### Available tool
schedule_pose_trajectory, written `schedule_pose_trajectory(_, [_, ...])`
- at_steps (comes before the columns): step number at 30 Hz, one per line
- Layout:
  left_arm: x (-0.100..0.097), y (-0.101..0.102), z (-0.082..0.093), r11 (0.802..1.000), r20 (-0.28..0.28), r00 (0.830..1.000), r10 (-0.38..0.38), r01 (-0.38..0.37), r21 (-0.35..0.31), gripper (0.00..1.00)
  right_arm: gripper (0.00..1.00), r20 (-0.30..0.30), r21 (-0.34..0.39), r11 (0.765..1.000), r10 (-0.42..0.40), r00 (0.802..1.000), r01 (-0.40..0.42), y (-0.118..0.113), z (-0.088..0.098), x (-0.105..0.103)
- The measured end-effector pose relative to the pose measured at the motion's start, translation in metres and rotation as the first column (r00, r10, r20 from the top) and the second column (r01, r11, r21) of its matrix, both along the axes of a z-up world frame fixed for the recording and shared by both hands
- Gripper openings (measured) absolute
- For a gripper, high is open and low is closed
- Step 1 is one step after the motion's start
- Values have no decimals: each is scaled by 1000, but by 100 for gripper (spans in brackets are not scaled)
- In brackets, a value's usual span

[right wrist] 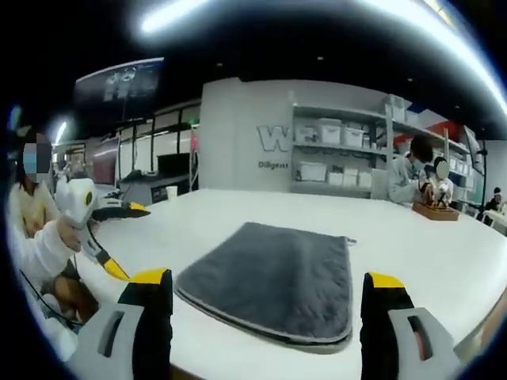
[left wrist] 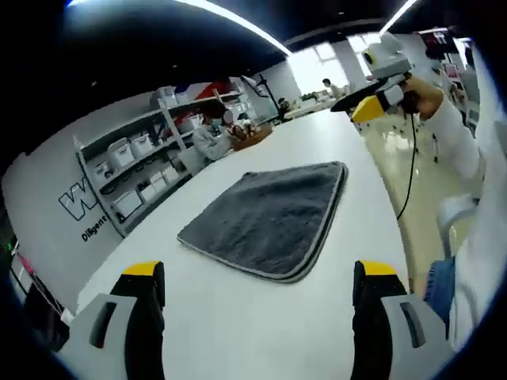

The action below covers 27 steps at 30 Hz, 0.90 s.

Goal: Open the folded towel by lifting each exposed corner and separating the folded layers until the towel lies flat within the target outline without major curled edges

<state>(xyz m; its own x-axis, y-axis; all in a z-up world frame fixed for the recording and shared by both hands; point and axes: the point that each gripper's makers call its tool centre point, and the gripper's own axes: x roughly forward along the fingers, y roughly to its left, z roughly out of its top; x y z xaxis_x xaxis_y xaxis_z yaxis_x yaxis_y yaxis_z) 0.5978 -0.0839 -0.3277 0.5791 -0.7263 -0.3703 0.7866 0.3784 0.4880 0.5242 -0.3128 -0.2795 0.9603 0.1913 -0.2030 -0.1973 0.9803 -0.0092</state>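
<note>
Under the folded towel (left wrist: 273, 218), lower layers stay hidden.

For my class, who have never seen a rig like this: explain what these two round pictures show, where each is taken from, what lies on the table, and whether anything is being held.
There is no robot here. A person holds a pair of tongs in each hand, and a small fisheye camera rides on each pair, looking forward along it. That is why the pictures are round.

In the left gripper view, the left tongs rise from the bottom as two black arms with yellow tips, spread apart. The other tongs show at the upper right, in the person's hand.

The right gripper view does the same for the right tongs, also open.

On the white table lies a grey towel, folded, its layered edges visible. Nothing is held. Shelves with boxes stand behind.
</note>
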Motion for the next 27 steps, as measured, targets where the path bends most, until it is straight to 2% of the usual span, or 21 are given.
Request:
schedule_pose_trajectory(2, [3,-6,0,998,49,999,-17,14,66,98,99,1,6,1000,12,1000,-12,2,0,-1])
schedule_pose_trajectory(6, [6,-18,-1,996,56,998,-29,24,89,96,99,9,17,1000,18,1000,-18,2,2,-1])
schedule_pose_trajectory(8, [6,-26,-3,992,81,995,-56,47,114,93,99,4,15,1000,16,1000,-16,0,1,-1])
schedule_pose_trajectory(11, [17,-31,-12,978,155,986,-62,29,207,87,99,-6,7,1000,-3,1000,3,-4,-2,-1])
schedule_pose_trajectory(14, [21,-36,-22,961,192,978,-81,26,276,88,99,-12,-3,1000,-7,1000,7,-6,-4,0])
schedule_pose_trajectory(17, [23,-44,-29,955,189,977,-100,41,292,87,99,-16,-3,1000,0,1000,0,-7,-4,0])
schedule_pose_trajectory(23, [28,-51,-29,951,225,969,-99,25,308,75,99,-12,15,1000,7,1000,-7,-7,-5,0])
schedule_pose_trajectory(27, [31,-52,-37,944,207,973,-100,26,330,75,99,-11,25,1000,7,1000,-7,-10,-4,0])
